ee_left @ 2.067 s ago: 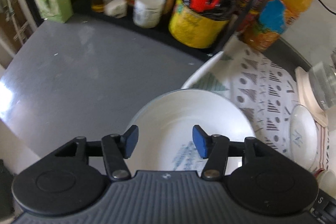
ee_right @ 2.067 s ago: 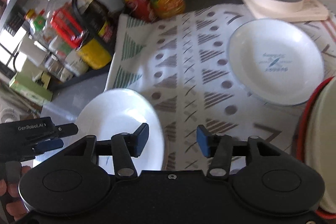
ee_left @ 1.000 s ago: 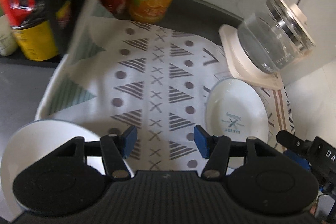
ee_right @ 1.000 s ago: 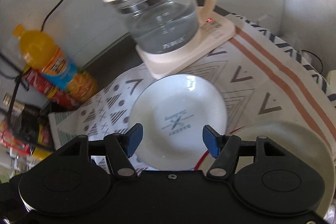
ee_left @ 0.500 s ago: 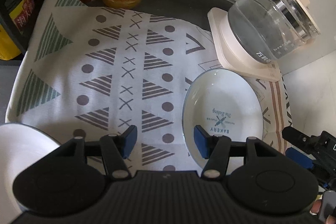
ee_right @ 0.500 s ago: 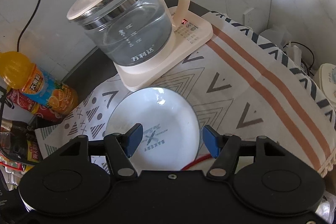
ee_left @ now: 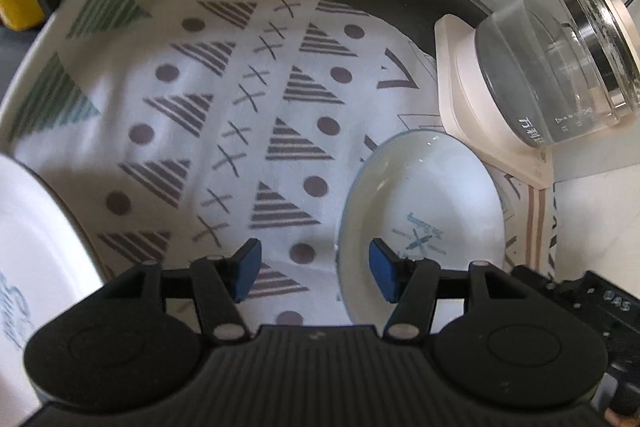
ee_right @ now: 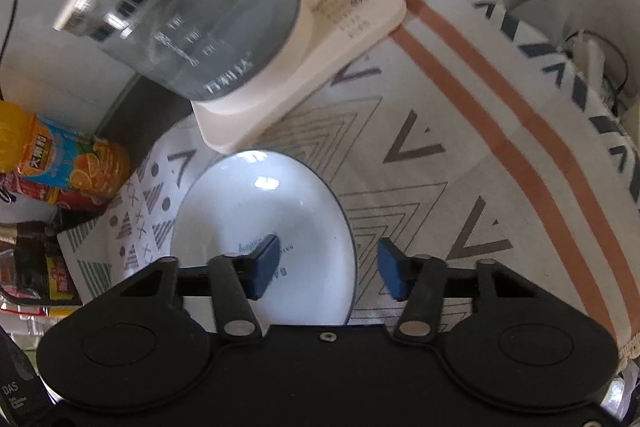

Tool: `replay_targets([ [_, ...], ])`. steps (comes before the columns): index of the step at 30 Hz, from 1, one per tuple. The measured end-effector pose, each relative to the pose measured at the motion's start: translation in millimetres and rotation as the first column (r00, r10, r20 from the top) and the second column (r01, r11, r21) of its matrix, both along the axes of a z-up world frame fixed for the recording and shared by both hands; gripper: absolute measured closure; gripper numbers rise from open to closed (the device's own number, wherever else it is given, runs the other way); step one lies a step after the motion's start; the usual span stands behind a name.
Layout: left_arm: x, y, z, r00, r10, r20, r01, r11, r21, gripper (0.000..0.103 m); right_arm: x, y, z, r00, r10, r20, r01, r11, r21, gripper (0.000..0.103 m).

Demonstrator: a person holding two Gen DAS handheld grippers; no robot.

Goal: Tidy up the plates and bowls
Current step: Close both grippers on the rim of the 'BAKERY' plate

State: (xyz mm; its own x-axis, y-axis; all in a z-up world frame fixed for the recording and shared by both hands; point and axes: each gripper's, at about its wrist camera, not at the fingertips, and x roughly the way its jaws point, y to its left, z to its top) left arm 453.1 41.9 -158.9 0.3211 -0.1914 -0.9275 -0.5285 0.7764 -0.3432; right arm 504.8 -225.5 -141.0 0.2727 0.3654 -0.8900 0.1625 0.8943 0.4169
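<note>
The patterned cloth (ee_left: 240, 115) covers the table, with the glass kettle (ee_right: 192, 15) on its base just beside the white plate (ee_right: 264, 227) you are after; a second plate (ee_left: 36, 267) sits at the cloth's left edge. Risk: the plate lies flat on soft cloth, so your tongs may pinch fabric with the rim, or nudge the plate against the kettle base. Your right tongs (ee_right: 326, 267) point steeply down, straddling the plate's right rim; jaws have just been closing, rim between them, pads not yet pressing. Your left tongs (ee_left: 314, 271) also tilt steeply down, about half open, empty, one pad over the plate's left edge.
</note>
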Motion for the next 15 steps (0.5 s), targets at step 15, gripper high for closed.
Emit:
replay_targets([
  [15,-16.2,-28.0,-22.8,0.993,0.111,-0.029,-0.114,0.984,-0.133,0.076,25.2,-1.6,-30.0,0.982,0.134,-0.13,-0.129,0.991,0.042,0.079],
])
